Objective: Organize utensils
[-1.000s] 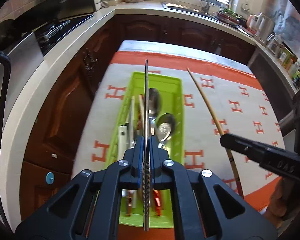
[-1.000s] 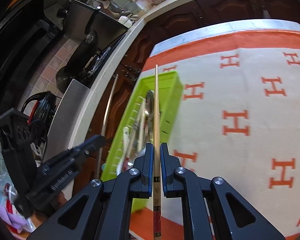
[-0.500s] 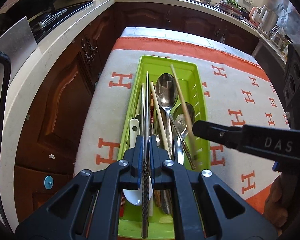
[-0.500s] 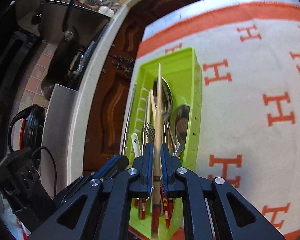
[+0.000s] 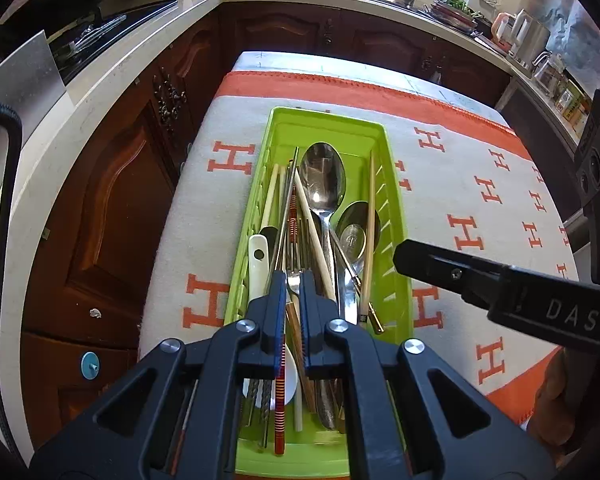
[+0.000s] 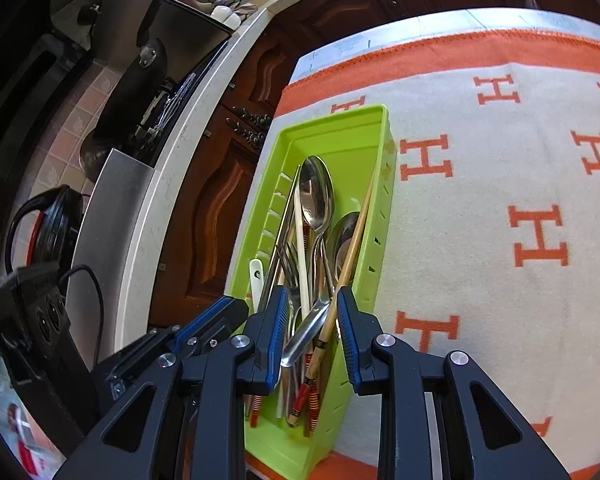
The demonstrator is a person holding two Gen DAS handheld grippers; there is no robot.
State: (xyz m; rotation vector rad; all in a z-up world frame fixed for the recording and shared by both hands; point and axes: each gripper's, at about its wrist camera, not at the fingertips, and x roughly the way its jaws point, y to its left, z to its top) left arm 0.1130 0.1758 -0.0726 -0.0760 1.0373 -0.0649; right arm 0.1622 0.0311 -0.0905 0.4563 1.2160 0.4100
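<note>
**Both grippers over the utensil tray, jaws parted**

The green utensil tray lies lengthwise on the orange-and-white H-pattern cloth, directly ahead of both grippers. It holds the large spoon, a smaller spoon, a fork, a white ceramic spoon, a metal chopstick, striped red chopsticks and pale chopsticks.

Left gripper: the jaws stand a narrow gap apart above the near half of the tray. Nothing is clamped between them. The utensil handles lie below the gap, in the tray. The metal chopstick runs from the far half of the tray down past the left jaw.

Right gripper: the jaws stand wider apart and grip nothing. The bamboo chopstick lies in the tray along its right wall, tilted, its decorated end passing under the gap near the right jaw. Whether it touches that jaw cannot be told. In the left wrist view the same chopstick rests against the right wall, and one black finger of the right gripper reaches over the tray's right rim.
</note>
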